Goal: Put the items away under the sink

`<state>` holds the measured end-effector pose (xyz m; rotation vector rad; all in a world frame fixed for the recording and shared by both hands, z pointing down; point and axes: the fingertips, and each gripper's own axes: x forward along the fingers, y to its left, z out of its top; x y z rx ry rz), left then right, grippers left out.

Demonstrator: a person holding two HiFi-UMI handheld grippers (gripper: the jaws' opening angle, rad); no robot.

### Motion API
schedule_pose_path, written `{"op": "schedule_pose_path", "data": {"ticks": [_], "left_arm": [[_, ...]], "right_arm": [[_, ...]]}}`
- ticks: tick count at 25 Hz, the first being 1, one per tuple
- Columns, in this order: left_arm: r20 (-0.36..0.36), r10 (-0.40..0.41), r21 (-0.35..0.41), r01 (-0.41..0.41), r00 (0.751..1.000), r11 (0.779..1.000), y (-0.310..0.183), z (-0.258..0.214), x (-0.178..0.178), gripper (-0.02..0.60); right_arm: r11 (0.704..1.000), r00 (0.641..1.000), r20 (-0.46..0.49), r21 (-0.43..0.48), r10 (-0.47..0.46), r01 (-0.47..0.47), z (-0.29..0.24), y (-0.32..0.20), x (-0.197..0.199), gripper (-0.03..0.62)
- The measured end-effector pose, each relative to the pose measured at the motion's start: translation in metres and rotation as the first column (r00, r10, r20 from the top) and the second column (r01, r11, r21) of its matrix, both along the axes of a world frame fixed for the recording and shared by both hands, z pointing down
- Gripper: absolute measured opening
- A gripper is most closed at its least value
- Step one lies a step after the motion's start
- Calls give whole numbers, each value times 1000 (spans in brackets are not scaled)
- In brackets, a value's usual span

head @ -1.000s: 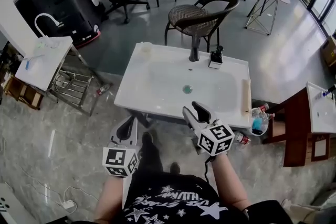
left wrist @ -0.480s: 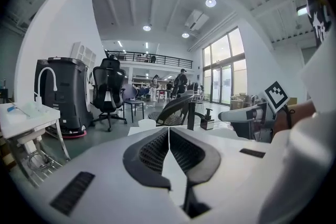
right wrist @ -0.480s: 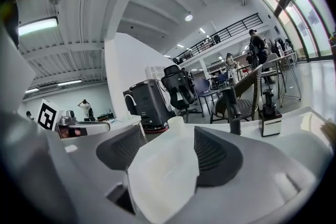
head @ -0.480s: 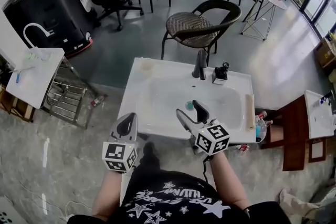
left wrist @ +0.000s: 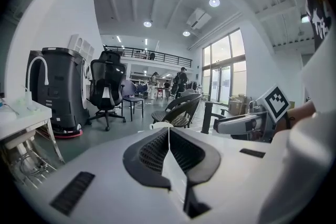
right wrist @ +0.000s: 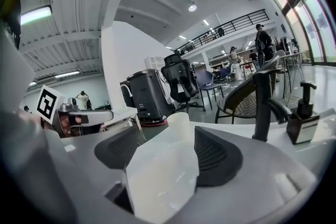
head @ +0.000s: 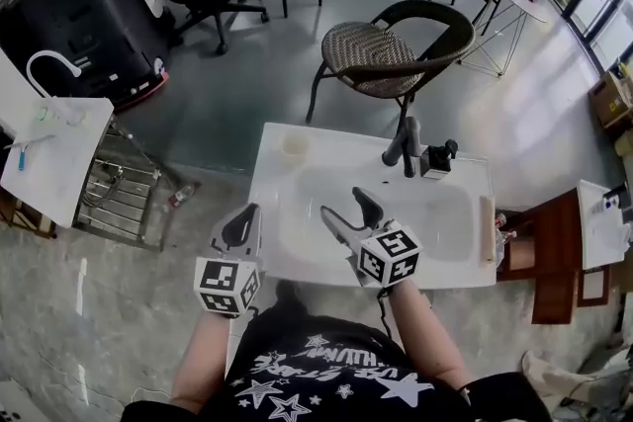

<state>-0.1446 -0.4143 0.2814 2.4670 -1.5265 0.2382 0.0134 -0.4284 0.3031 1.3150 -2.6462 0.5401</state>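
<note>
The white sink point(head: 297, 252) stands in front of me, with a dark faucet point(head: 406, 147) and a soap dispenser point(head: 438, 158) at its back edge. A small white cup point(head: 294, 145) sits on its back left corner; it also shows past the jaws as the cup point(right wrist: 178, 122) in the right gripper view. My right gripper point(head: 343, 203) hovers over the basin, open, with nothing between its fingers. My left gripper point(head: 245, 215) is at the sink's front left edge, shut and empty. The space under the sink is hidden.
A few bottles point(head: 498, 220) peek out at the sink's right end, beside a brown cabinet point(head: 554, 257). A wicker chair point(head: 381, 44) stands behind the sink. At the left there is a second white sink point(head: 49, 158) on a metal frame point(head: 119, 198).
Both grippers have come up and forward; the right one went from the sink's front edge to over the basin. The bottles at the sink's right end have mostly slipped out of sight.
</note>
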Motion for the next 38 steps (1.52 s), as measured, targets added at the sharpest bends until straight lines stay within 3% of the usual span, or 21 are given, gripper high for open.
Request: {"op": "schedule_pose_path", "data": {"ticks": [8, 15, 23, 31, 38], "left_arm": [[-12, 16, -49, -16, 1000, 999, -50, 20, -43, 12], [-18, 57, -69, -58, 998, 996, -85, 38, -63, 12], [-50, 66, -87, -70, 997, 994, -116, 45, -72, 12], [-59, 75, -113, -81, 995, 990, -137, 56, -74, 12], [-76, 40, -149, -51, 996, 988, -153, 71, -80, 12]], "right_arm": [[999, 993, -109, -6, 39, -40, 31, -48, -40, 319], [995, 988, -121, 25, 101, -99, 43, -87, -70, 438], [981, 965, -178, 77, 190, -179, 60, -129, -80, 469], [984, 951, -259, 101, 169, -148, 79, -156, -85, 468], [992, 952, -289, 103, 97, -69, 90, -172, -98, 468]]}}
